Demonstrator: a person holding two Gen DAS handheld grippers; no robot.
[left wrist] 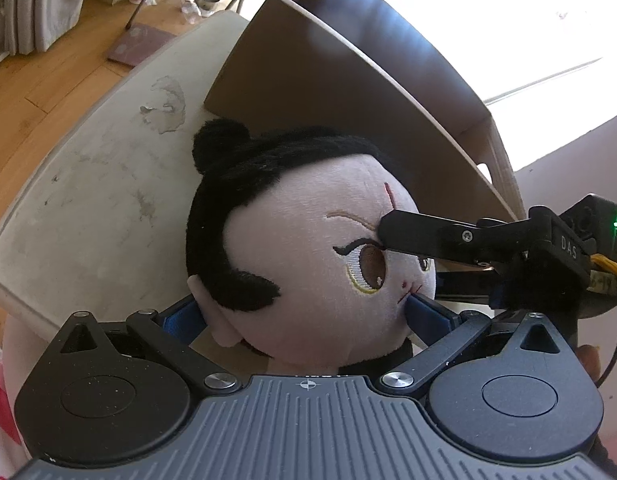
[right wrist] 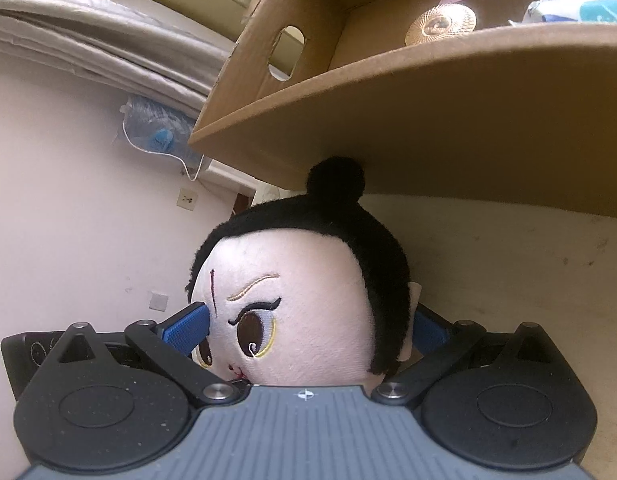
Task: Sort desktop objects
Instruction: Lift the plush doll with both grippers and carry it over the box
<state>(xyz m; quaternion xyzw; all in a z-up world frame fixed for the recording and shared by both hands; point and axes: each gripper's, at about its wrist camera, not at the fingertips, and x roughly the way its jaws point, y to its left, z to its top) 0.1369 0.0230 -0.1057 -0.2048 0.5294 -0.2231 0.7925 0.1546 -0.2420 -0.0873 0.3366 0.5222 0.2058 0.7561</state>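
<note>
Doll (left wrist: 308, 264), a plush head with black hair, a top bun and a pale embroidered face with brown eyes, is gripped by both claws at once, over the table (left wrist: 100, 200) just in front of a box. The left claw (left wrist: 304, 312) is clenched on the doll, one blue pad (left wrist: 422, 314) pressing by the mouth, the other behind the ear. The right claw (right wrist: 308, 328) is clenched on it too: one blue pad (right wrist: 188, 328) presses the brow beside an eye, the other sits behind the far ear. In the left view, a black finger (left wrist: 420, 236) of the right claw reaches in from the right and touches the brow. The bun points toward the cardboard box (right wrist: 428, 120), whose open flap hangs just above it. Inside the box lie a round woven coaster (right wrist: 440, 24) and a white and teal packet (right wrist: 576, 10). The table is off-white and stained. Beyond it, wooden floor (left wrist: 36, 88) shows
</note>
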